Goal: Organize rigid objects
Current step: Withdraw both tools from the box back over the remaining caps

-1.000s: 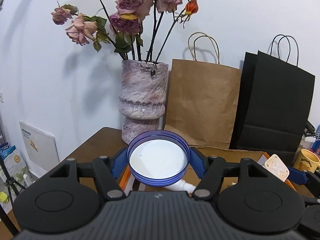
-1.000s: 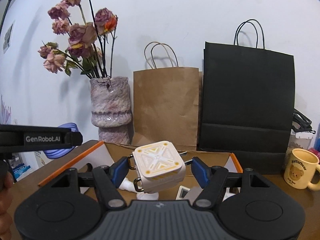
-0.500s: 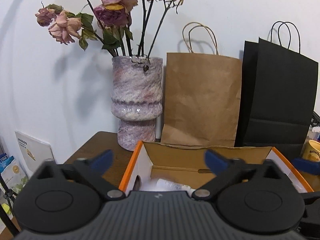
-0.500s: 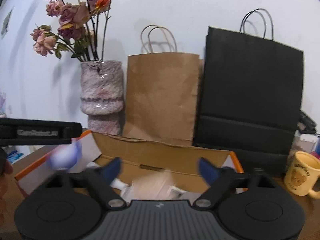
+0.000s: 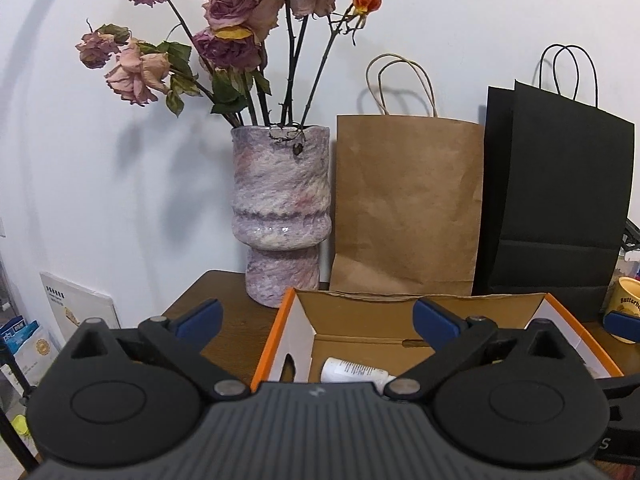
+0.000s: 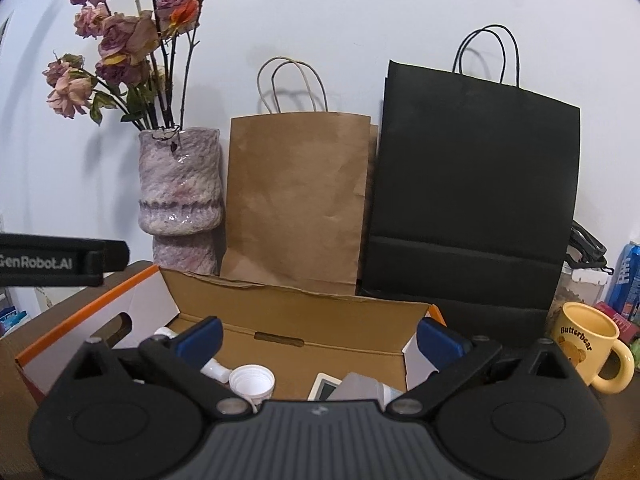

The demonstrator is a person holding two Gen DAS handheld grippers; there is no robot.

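Observation:
An open cardboard box with orange edges [image 5: 276, 336] sits on the brown table; it also shows in the right wrist view [image 6: 92, 304]. My left gripper [image 5: 316, 316] is open and empty above the box's left part. A white tube [image 5: 352, 370] lies inside below it. My right gripper [image 6: 320, 336] is open and empty over the box. Inside lie a white ribbed cap [image 6: 252, 380], a small white bottle [image 6: 212, 369], a white device [image 6: 324, 386] and a grey flat item [image 6: 360, 388]. The blue lid and white cube are hidden.
A mottled purple vase with dried roses [image 5: 282, 216] stands behind the box on the left. A brown paper bag [image 5: 404, 204] and a black paper bag [image 5: 556, 208] lean on the wall. A yellow bear mug [image 6: 588, 348] stands right. The left gripper's body [image 6: 60, 264] shows at the left.
One second ago my left gripper held a blue lid and my right held a white cube. Both jaws opened and both objects dropped out of sight into the box.

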